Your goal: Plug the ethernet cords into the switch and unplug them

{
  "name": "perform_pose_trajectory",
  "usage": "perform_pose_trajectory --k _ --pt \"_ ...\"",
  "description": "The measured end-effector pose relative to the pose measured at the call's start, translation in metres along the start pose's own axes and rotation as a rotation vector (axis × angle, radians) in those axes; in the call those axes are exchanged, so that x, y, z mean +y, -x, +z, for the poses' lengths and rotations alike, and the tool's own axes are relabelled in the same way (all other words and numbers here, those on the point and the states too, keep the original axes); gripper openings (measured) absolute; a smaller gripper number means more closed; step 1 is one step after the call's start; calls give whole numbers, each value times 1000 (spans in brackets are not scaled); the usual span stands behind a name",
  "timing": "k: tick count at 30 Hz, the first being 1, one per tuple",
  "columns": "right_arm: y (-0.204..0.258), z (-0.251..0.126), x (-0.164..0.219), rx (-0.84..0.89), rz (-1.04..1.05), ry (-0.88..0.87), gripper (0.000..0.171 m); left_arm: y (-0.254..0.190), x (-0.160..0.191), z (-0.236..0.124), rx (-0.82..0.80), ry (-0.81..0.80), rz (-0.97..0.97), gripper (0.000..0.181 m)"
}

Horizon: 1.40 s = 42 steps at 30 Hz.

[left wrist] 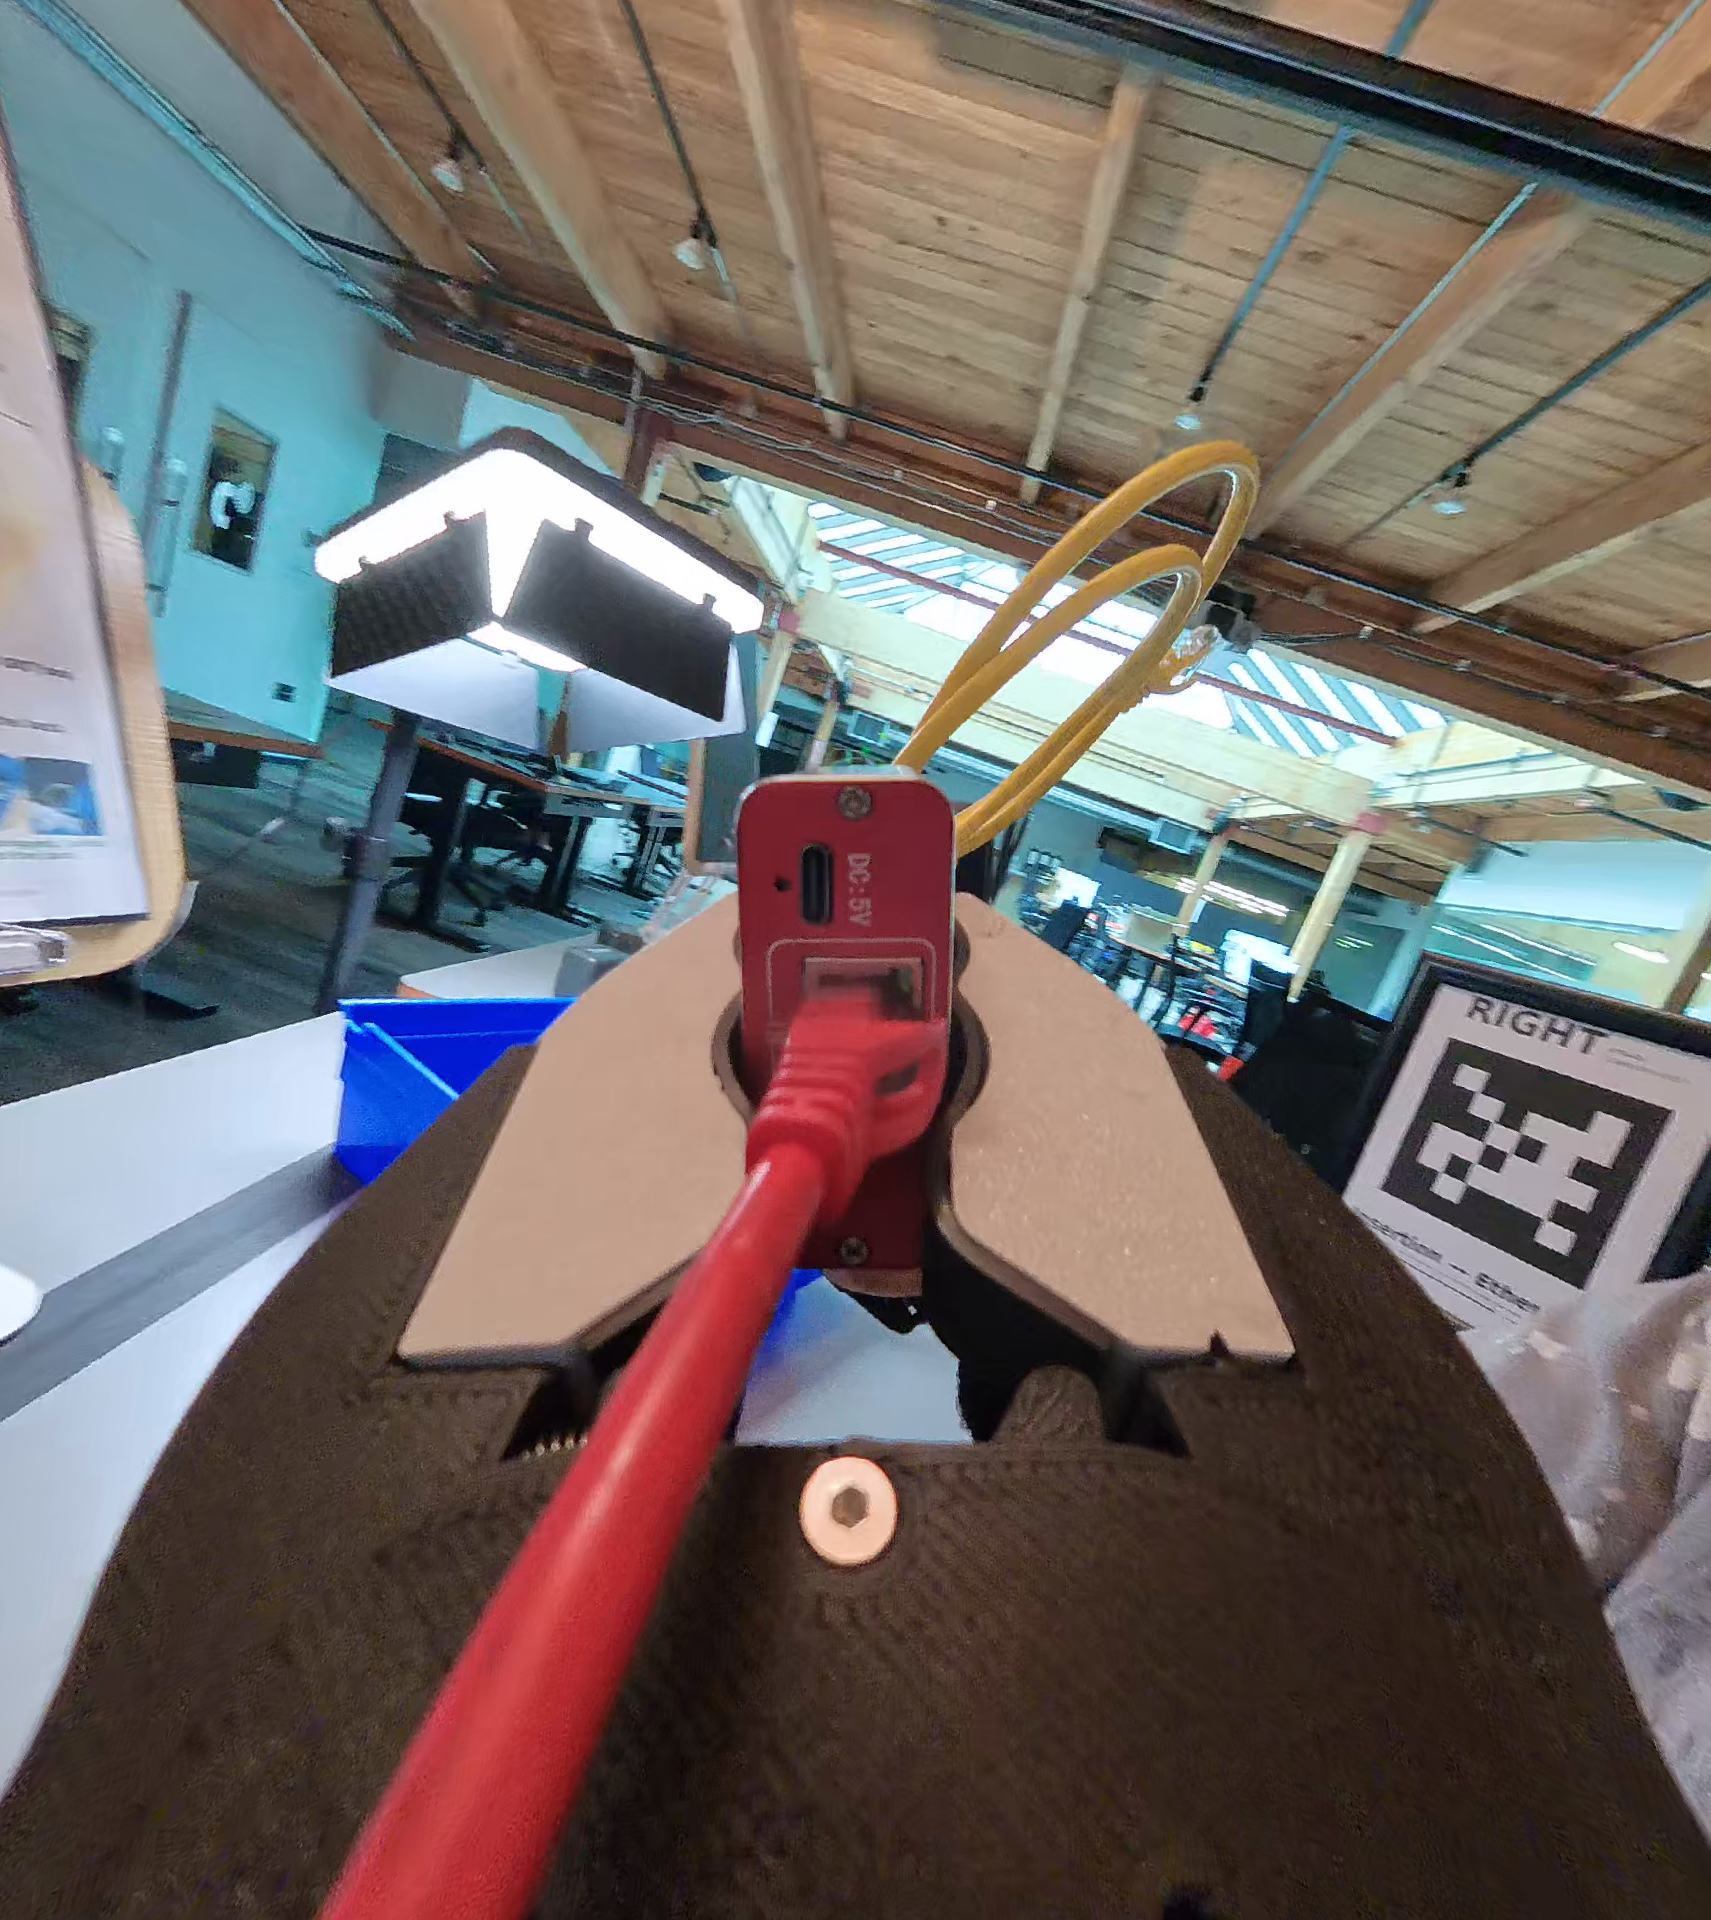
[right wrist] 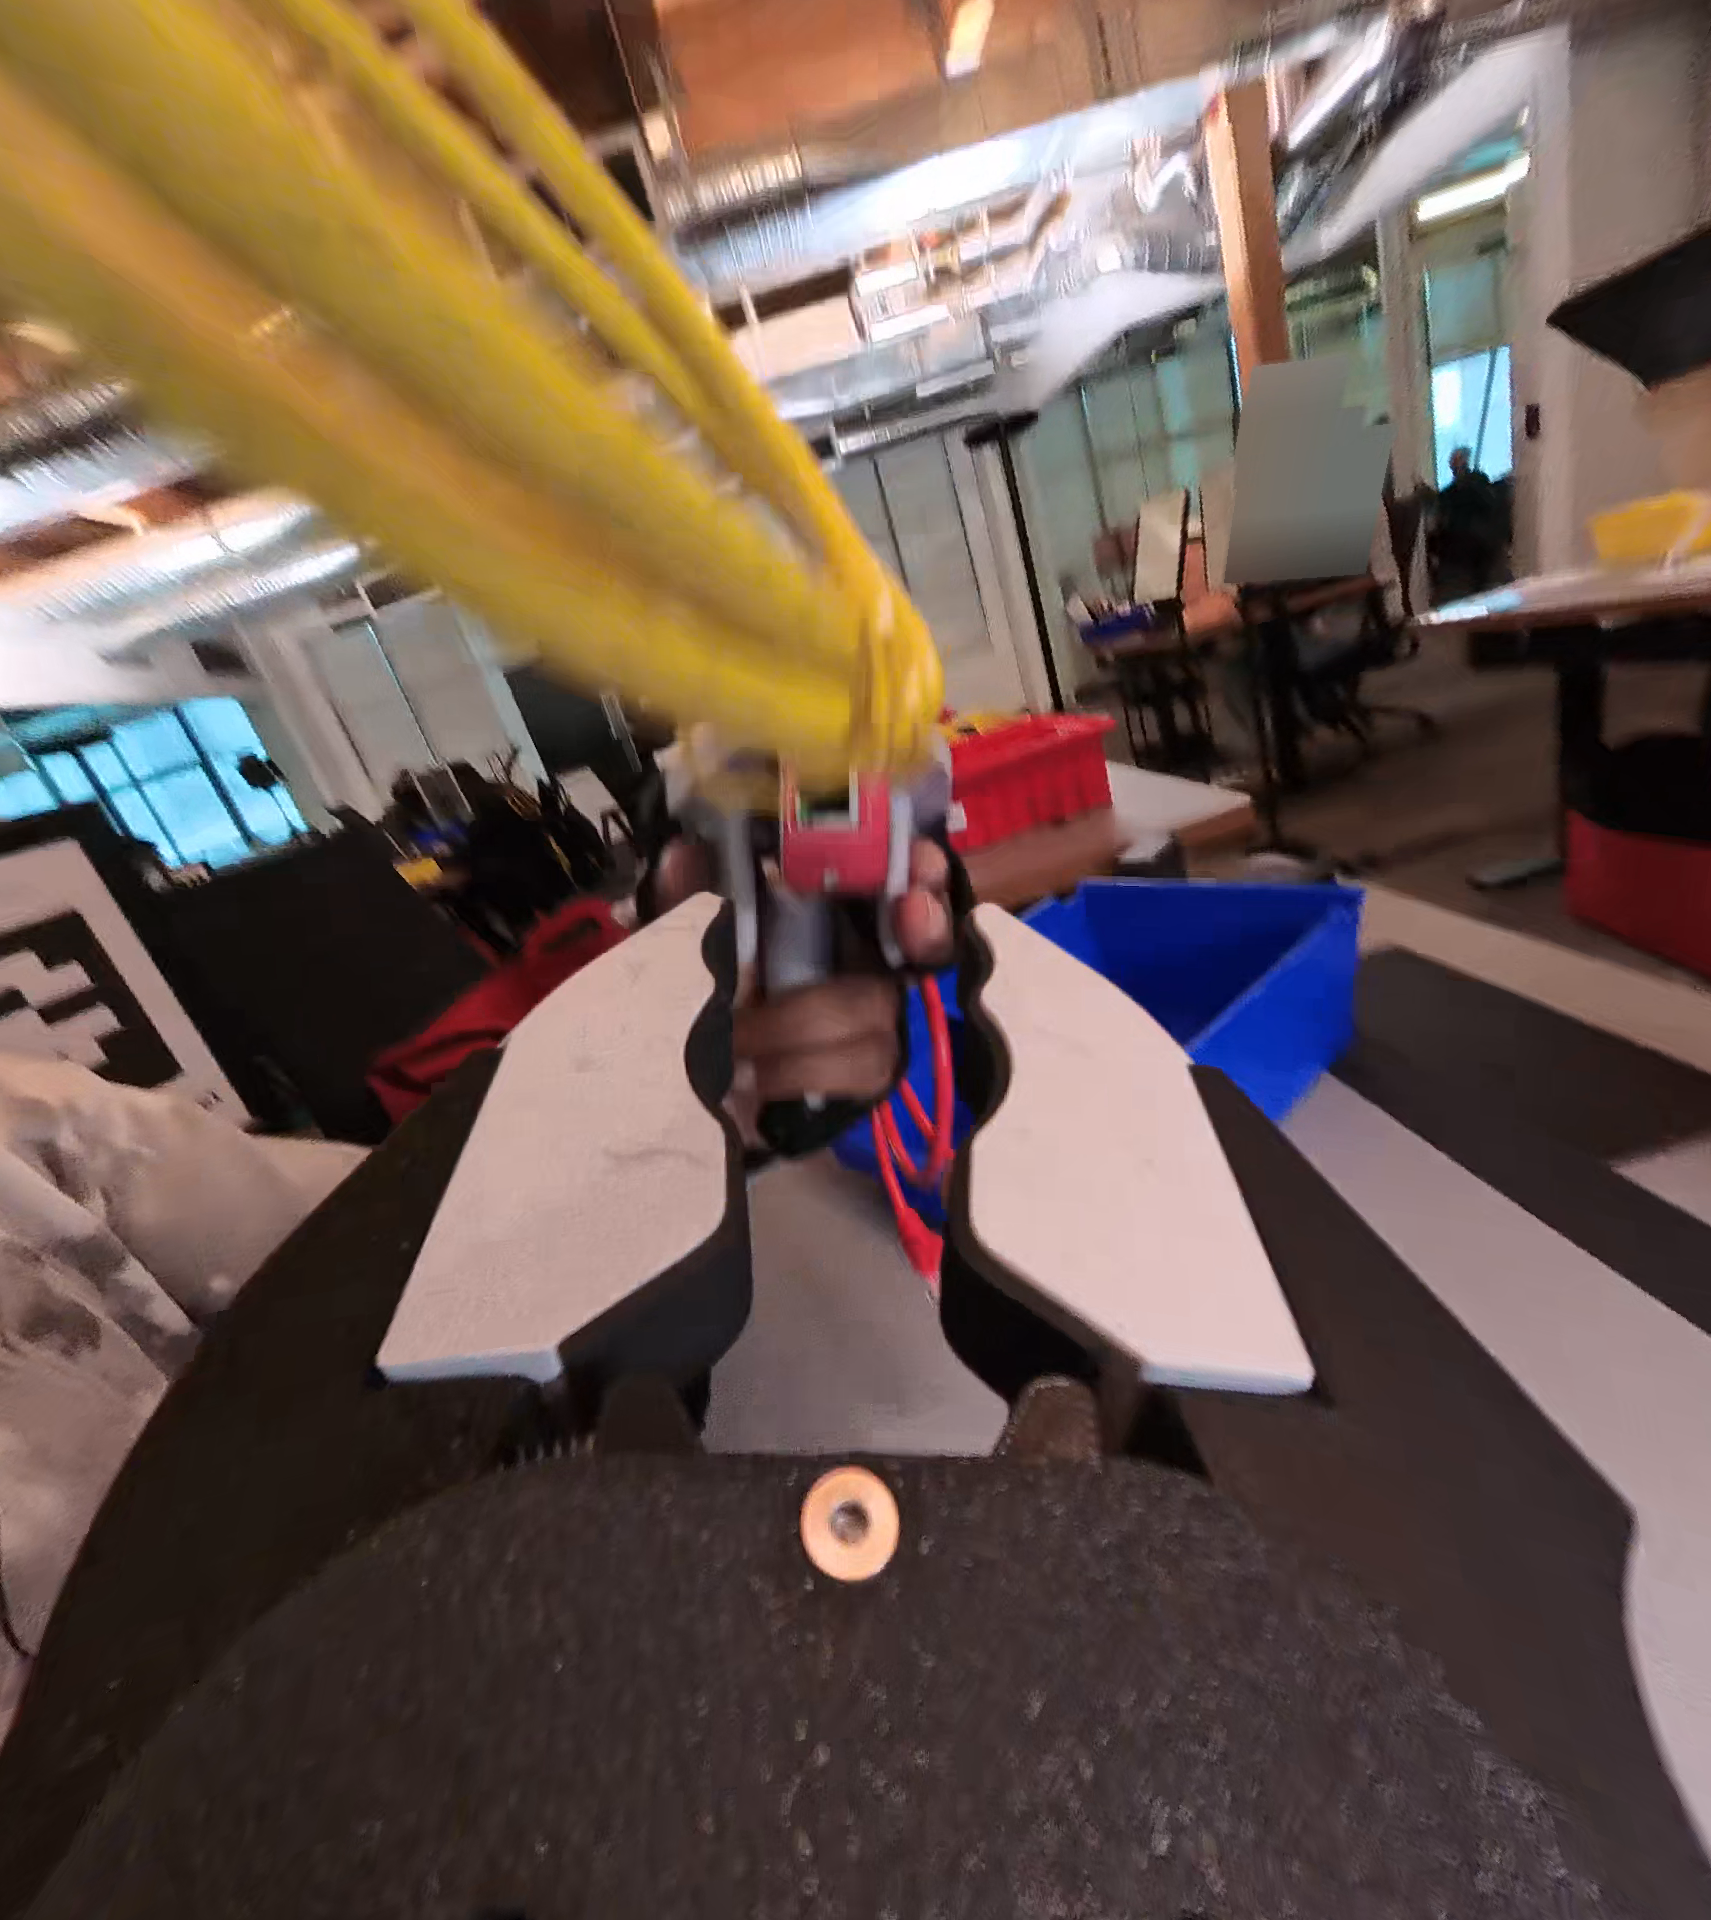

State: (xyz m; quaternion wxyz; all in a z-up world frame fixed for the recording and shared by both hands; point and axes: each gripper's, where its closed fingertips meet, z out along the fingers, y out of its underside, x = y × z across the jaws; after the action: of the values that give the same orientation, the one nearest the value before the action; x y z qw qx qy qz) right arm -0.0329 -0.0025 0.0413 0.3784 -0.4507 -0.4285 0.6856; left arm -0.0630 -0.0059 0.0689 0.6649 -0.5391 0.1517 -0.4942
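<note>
Red ethernet cord (left wrist: 622, 1455) ran closest to the left lens and was seated in the red switch (left wrist: 846, 935). Switch was clamped upright by left gripper (left wrist: 846, 1049), raised off the table (left wrist: 51, 1195). Yellow cords (left wrist: 1090, 623) were looped behind it. Right gripper (right wrist: 846, 997) was held apart, gripping nothing, near the switch (right wrist: 830, 852); blue bin (right wrist: 1235, 956) sat behind.

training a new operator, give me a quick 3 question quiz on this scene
1. True or false: the red cord is plugged into the switch.
2. What does the left gripper hold? A) switch B) blue bin C) yellow cords
3. What colour are the cords blurred across the right wrist view?

Key: 1 true; 2 A; 3 yellow, with the right gripper open and holding nothing.
</note>
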Motion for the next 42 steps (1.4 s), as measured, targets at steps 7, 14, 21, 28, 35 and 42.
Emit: perform_pose_trajectory --k 7,14,21,28,35,42 --pt "15 -14 -15 -18 -59 -56 19 -18 40 26 72 106 45 30" --pt "20 -24 -9 -30 -133 20 15 -23 51 30 93 158 50 29" --pt "39 -20 -2 -62 -245 91 13 -40 41 23 186 152 119 32" --pt "42 -16 -3 -23 -303 96 9 -45 40 20 159 201 215 30" --pt "31 -18 -12 72 -326 55 11 -39 36 27 27 140 292 30" --pt "26 -18 -13 112 -379 48 11 -37 32 28 -47 136 380 30"
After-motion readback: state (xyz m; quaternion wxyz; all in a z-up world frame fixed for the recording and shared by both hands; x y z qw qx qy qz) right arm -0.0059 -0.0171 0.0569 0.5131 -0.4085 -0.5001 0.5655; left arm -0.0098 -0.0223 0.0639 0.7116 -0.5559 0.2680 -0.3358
